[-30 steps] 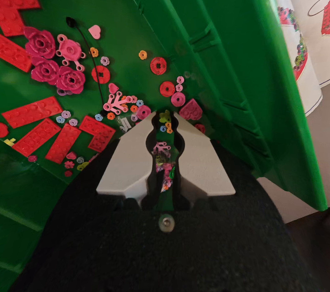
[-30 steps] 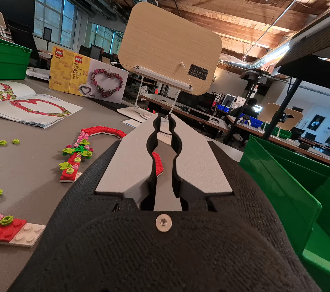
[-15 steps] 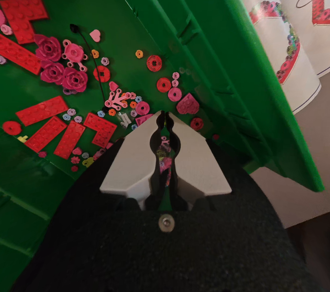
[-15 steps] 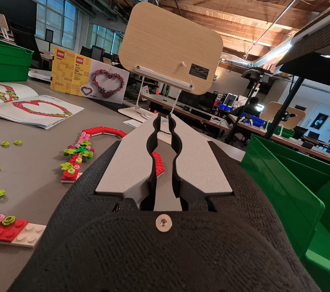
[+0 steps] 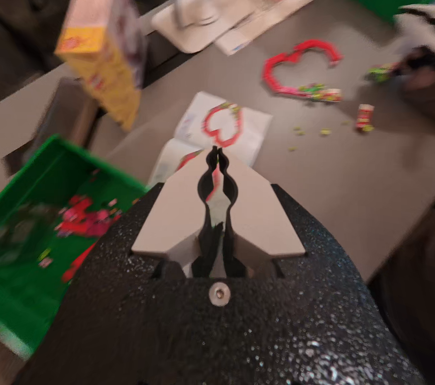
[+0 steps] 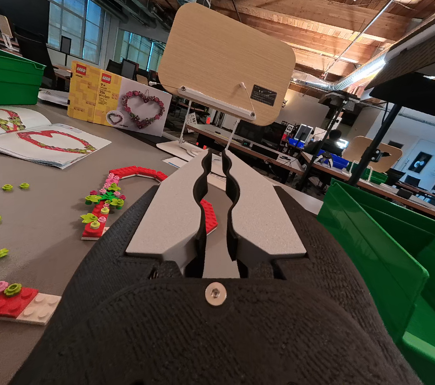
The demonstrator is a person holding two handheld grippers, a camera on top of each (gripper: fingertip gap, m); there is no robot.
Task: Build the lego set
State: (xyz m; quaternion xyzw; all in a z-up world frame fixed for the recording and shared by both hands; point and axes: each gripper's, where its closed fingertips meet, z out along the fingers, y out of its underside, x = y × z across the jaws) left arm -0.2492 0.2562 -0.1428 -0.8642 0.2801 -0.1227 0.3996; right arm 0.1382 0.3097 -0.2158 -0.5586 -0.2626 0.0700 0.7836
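Observation:
My left gripper [image 5: 217, 155] is shut and held high above the table over the open instruction booklet [image 5: 235, 124]. A tiny greenish lego piece seems pinched at its tips, but the view is blurred. The red heart frame [image 5: 299, 67] lies on the table to the far right, with a flower-covered strip along its lower side. In the right wrist view the heart frame [image 6: 141, 172] and its flower strip [image 6: 103, 206] lie just left of my right gripper [image 6: 216, 155]. That gripper is slightly open, empty and low over the table.
A green bin [image 5: 35, 208] of red and pink pieces sits at lower left. A second green bin [image 6: 376, 256] stands right of my right gripper. The yellow set box [image 6: 117, 100], a wooden book stand [image 6: 226, 62], a small red-and-white sub-assembly [image 6: 21, 303] and loose lime pieces [image 6: 14, 186] share the table.
My left gripper closed inside the bin on a small piece, then rose out and swung over the table. The right gripper has stayed still.

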